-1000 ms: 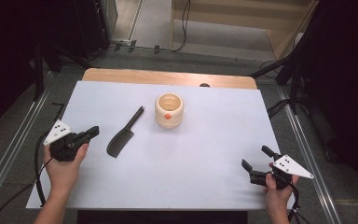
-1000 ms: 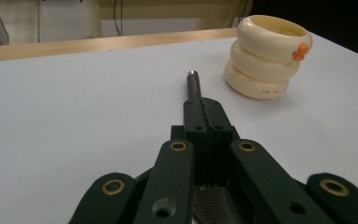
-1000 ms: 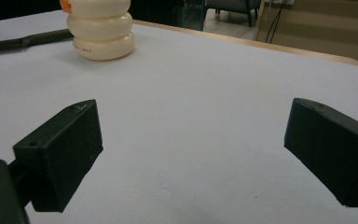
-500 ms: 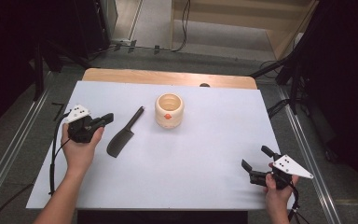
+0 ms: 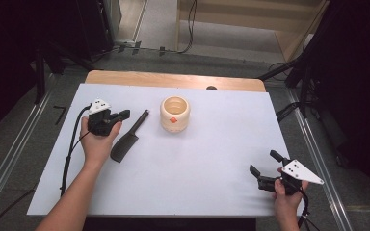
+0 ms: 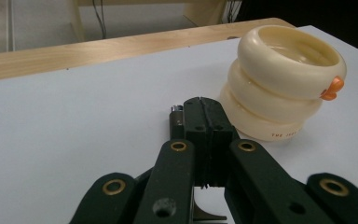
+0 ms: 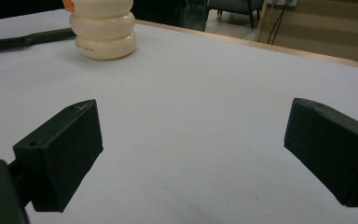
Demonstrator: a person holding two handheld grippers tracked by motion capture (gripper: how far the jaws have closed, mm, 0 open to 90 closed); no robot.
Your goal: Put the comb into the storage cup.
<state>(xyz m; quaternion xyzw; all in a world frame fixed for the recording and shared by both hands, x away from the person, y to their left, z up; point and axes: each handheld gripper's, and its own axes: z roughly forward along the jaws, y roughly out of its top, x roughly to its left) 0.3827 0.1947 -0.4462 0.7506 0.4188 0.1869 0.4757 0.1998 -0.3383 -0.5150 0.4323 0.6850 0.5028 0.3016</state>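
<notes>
Lighting: even, overhead; tabletop bright | surroundings dark | shadows soft, short | close tool parts slightly blurred

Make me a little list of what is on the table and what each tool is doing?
table: white sheet over a wooden top
cup: cream ringed cup with an orange spot, upright, near the middle back
knife: black toy cleaver, lying flat left of the cup
left tool: jaws shut, nothing between them, tip close above the knife's handle end
right tool: jaws open, nothing between them, near the front right corner, far from the cup
</notes>
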